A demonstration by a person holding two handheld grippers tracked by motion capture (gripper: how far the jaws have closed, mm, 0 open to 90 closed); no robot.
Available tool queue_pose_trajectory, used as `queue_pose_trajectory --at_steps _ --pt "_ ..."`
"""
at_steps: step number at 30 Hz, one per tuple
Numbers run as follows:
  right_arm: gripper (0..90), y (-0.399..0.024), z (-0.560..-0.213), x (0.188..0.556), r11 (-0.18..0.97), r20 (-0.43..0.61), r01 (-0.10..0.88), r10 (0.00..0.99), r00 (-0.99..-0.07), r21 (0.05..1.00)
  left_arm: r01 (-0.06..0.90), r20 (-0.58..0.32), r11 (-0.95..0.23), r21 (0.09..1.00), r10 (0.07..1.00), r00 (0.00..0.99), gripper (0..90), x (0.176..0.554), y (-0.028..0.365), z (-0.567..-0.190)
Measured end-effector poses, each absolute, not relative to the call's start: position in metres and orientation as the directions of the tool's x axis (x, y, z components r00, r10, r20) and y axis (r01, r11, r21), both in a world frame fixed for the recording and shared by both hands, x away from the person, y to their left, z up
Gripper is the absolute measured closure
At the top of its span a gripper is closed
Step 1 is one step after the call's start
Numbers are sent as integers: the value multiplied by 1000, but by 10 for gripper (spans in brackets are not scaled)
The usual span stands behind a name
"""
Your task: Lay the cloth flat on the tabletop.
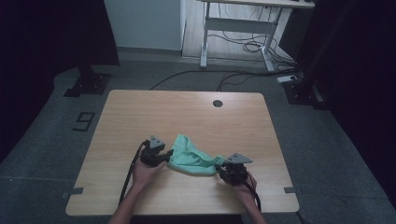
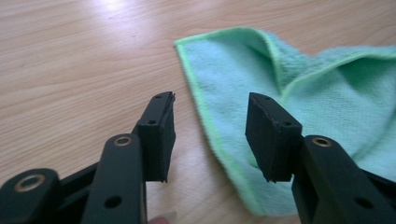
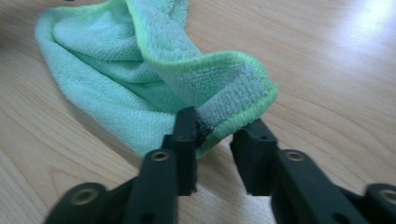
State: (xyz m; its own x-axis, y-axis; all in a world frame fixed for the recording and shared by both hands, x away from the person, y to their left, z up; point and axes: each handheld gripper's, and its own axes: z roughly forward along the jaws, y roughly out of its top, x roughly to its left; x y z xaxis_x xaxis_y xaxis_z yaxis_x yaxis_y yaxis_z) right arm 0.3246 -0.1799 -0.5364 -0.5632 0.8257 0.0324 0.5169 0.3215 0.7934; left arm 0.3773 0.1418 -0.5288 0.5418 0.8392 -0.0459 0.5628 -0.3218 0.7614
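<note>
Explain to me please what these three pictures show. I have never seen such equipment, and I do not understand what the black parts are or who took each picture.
A person sits at a wooden table and holds a hand tool in each hand. Each tool is a gripper with two black jaws, like tongs, and carries its own small camera.

The high view looks down from above the person. It shows the left gripper and the right gripper at either end of a crumpled green cloth.

The other two pictures come from the cameras on the grippers, so the black jaws rise from the bottom.

In the left gripper view the jaws stand open over the cloth's edge, without pressing on it.

In the right gripper view a folded corner of the cloth sits between the jaws. One pad touches it, the other stands apart, so it is not clamped.
</note>
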Motion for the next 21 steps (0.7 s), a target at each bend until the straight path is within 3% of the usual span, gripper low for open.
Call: queue_pose_trajectory --at_steps 6,10,16,21 --pt "483 -181 -521 320 317 16 499 832 -555 807 558 -25 -363 746 822 569 576 379 132 -538" --pt "409 -178 -494 316 291 6 448 833 -553 845 553 0 -397 733 812 584 614 378 127 -542" --pt "399 -164 -474 330 304 -8 415 815 -580 858 554 3 -401 729 812 583 626 377 125 -546" --pt "385 -135 -476 367 353 12 433 764 -645 830 558 -1 -398 728 814 581 628 378 125 -546"
